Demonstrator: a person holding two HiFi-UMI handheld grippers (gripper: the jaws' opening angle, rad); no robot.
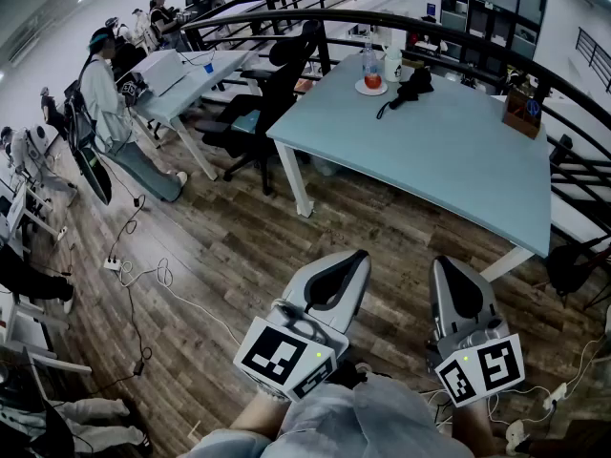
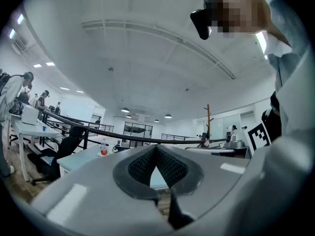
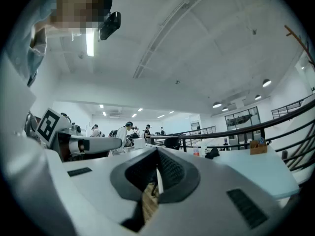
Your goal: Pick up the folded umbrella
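The folded black umbrella [image 1: 409, 88] lies on the far part of a pale blue table [image 1: 449, 160], beside a bottle on a small plate [image 1: 371, 70]. In the right gripper view the umbrella [image 3: 213, 153] shows small and far off on the tabletop. Both grippers are held low and near me, well short of the table, and point level toward it. My left gripper [image 1: 355, 260] is shut with nothing in it, and its jaws [image 2: 156, 149] meet at the tips. My right gripper [image 1: 449, 270] also looks shut and empty [image 3: 157, 151].
A white cup [image 1: 392, 63] and a brown box [image 1: 522, 113] also stand on the table. Black office chairs [image 1: 277, 93] sit at its left side, with a white desk [image 1: 181, 79] and several people beyond. Cables [image 1: 143, 275] trail over the wood floor. A black railing [image 1: 382, 22] curves behind the table.
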